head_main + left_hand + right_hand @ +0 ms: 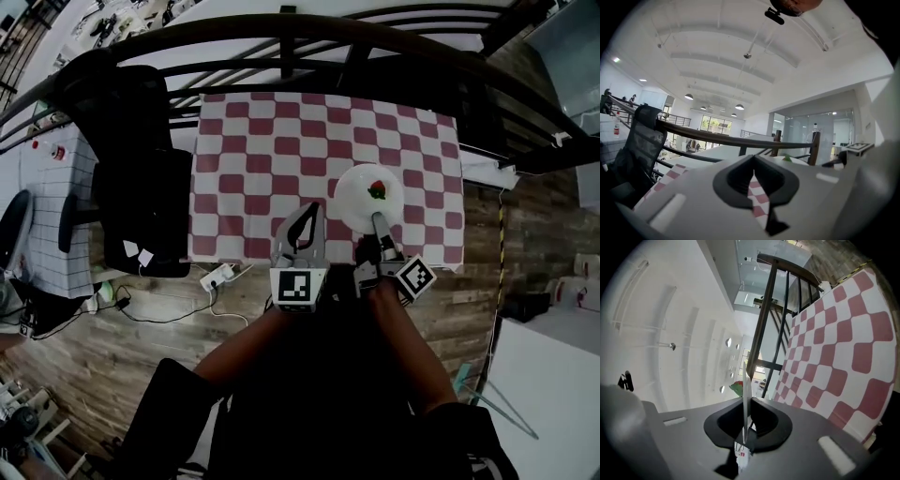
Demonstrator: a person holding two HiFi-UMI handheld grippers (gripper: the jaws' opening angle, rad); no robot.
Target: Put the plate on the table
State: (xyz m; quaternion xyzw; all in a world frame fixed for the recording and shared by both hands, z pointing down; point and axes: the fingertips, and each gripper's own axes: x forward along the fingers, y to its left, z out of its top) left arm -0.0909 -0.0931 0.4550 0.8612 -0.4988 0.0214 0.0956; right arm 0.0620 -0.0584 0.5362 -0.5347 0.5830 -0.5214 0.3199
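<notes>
A white plate (pixel 361 192) carrying a small red and green item (pixel 378 190) lies over the near right part of the red-and-white checked table (pixel 244 169). Whether it rests on the cloth I cannot tell. My right gripper (pixel 377 221) is shut on the plate's near rim. In the right gripper view the plate (pixel 746 390) shows edge-on between the jaws, with the checked cloth (pixel 843 348) beside it. My left gripper (pixel 313 210) hovers over the table's near edge just left of the plate, shut and holding nothing. In the left gripper view its tips (pixel 753 159) meet.
A black office chair (pixel 141 159) stands against the table's left side. A dark curved railing (pixel 281 37) runs behind the table. A white power strip (pixel 217 277) with cables lies on the wooden floor near the table's front left corner. Another white tabletop (pixel 553 384) stands at the lower right.
</notes>
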